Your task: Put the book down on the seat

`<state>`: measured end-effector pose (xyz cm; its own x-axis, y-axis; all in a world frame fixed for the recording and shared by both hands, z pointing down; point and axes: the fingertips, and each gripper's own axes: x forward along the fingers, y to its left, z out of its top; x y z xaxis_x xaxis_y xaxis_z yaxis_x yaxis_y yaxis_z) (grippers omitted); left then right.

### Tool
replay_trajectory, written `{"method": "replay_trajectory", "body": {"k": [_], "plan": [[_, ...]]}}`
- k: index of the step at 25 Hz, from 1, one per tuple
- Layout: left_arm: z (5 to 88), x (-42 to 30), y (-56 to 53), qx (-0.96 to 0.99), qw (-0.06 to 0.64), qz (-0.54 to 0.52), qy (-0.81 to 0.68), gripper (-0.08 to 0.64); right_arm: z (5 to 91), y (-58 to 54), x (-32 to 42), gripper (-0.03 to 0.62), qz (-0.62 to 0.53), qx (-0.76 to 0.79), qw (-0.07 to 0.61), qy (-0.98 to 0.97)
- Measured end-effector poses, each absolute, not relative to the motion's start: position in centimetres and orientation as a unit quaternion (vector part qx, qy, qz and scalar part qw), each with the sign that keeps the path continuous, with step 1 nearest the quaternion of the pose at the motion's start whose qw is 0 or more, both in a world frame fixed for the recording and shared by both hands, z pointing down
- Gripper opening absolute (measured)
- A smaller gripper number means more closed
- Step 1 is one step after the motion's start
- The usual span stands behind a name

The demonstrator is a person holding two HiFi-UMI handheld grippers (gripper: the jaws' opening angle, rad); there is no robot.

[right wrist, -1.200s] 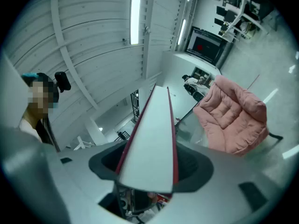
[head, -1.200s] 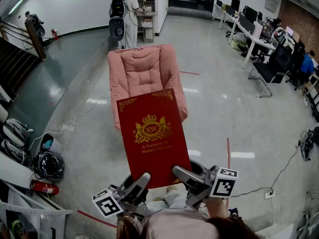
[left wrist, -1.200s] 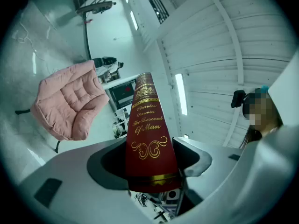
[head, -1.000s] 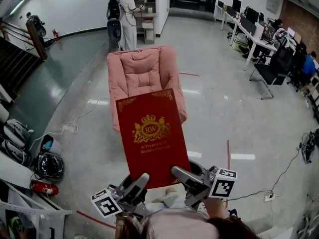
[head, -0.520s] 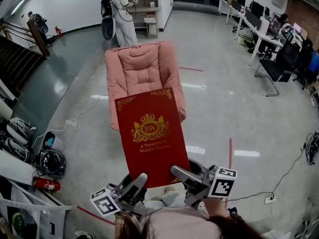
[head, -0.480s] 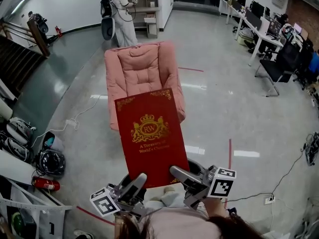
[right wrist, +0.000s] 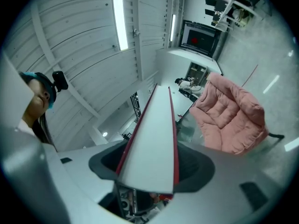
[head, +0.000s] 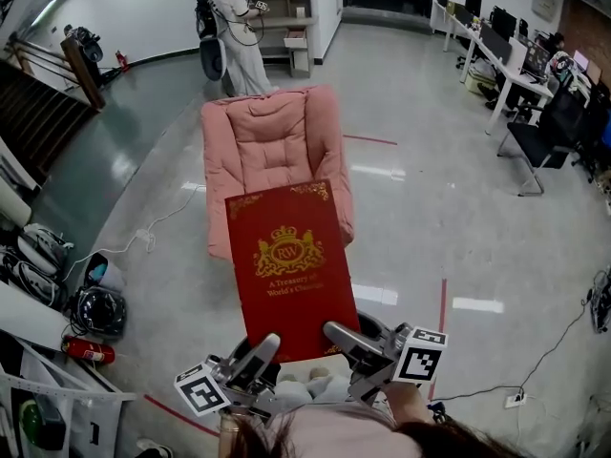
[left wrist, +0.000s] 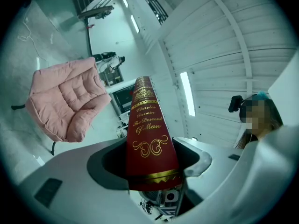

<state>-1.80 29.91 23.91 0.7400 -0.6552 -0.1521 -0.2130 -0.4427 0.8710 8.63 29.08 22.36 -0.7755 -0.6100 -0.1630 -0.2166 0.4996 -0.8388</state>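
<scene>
Both grippers sit low and close to the person's body, jaws aimed forward. The left gripper (head: 258,349) is clamped on the book (head: 286,265) at the spine side of its near end, and the right gripper (head: 341,335) pinches the page edge. The book sticks out cover-up, held in the air in front of the pink chair (head: 272,141), not on the seat yet.

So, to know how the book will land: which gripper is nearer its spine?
Left. The left gripper clamps the spine in its jaws; the right gripper grips the book on its opposite side, the page edge.
</scene>
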Motion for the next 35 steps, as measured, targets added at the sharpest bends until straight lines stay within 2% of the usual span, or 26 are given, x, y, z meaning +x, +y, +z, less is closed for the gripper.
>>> {"method": "replay_trajectory", "body": {"k": [24, 35], "plan": [[26.5, -7.3, 16.6, 0.801, 0.488, -0.235, -0.254, 0.290, 25.0, 17.0, 3.0, 0.302, -0.436, -0.296, 0.203, 0.825], [28.0, -11.0, 11.5, 0.783, 0.529, -0.239, -0.223, 0.290, 25.9, 12.2, -0.9, 0.302, -0.439, -0.328, 0.199, 0.812]]}}
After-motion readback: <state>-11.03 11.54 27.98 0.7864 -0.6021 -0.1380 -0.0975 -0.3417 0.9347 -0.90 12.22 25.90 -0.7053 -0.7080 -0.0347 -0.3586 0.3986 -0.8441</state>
